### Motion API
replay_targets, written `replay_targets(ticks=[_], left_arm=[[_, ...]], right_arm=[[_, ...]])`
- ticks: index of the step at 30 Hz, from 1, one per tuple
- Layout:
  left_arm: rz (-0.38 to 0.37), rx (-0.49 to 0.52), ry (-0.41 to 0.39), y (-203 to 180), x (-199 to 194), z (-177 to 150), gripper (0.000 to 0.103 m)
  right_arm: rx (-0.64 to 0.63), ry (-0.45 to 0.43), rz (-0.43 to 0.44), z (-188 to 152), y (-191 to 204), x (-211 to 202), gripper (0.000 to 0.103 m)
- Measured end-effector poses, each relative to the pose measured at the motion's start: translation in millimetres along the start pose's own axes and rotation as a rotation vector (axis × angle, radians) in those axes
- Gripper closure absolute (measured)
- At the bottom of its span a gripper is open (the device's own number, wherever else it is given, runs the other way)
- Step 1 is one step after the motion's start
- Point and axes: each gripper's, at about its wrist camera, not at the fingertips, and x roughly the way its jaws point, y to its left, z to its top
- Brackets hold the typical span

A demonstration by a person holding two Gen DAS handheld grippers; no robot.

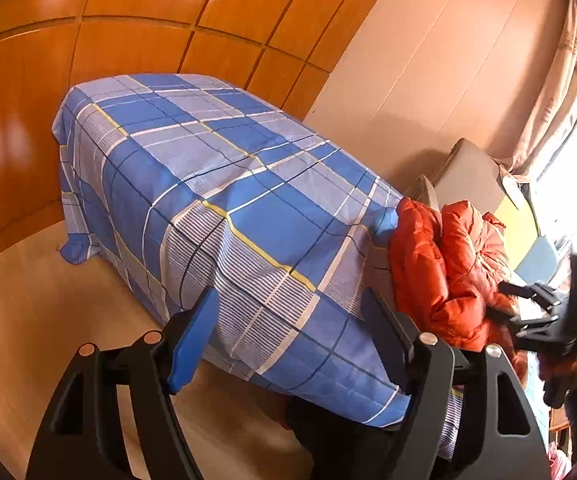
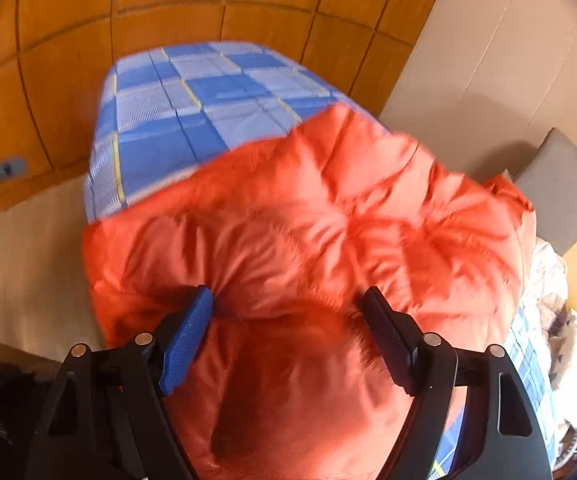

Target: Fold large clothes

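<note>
Jacket [image 2: 308, 220]: orange, puffy, heaped on near end of checked blue sheet [image 1: 208, 184], blurred in right wrist view.
Left gripper [image 1: 288, 320]: fingers spread, nothing between, above sheet edge.
Right gripper [image 2: 286, 312]: fingers spread wide against jacket folds, grip uncertain.

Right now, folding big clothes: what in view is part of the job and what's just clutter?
Job:
- orange puffer jacket, bunched at the near end of the bed
- bed with blue plaid sheet, the folding surface
- right gripper, fingers open around a jacket fold
- left gripper, open, holding nothing

Clutter:
- grey cushion
- curtain
- wood-panelled wall
</note>
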Motion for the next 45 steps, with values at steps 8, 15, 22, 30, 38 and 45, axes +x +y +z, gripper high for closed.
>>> replay_targets(ticks=[8,15,22,30,38,45], left_arm=[[-0.024,0.026,-0.021,-10,-15,-1,0.030],[-0.039,0.128,-0.030,-34,-26,-1,0.022],[-0.093,0.118,0.012,-46,-17,-4,0.017],[-0.283,0.154,0.124,-94,34,5,0.006],[-0.455,0.059,0.249,-120,105,17,0.003],[-0.522,0.002,0.360,-111,153,9,0.003]], right_arm=[[-0.043,0.110,-0.092,-11,13,49,0.025],[0.077,0.008,-0.056,-11,2,0,0.010],[0.413,-0.100,0.026,-57,-55,-52,0.003],[0.911,-0.145,0.214,-145,-136,-54,0.003],[1.140,-0.175,0.420,-170,-148,-14,0.003],[1.123,-0.144,0.462,-168,-141,9,0.003]])
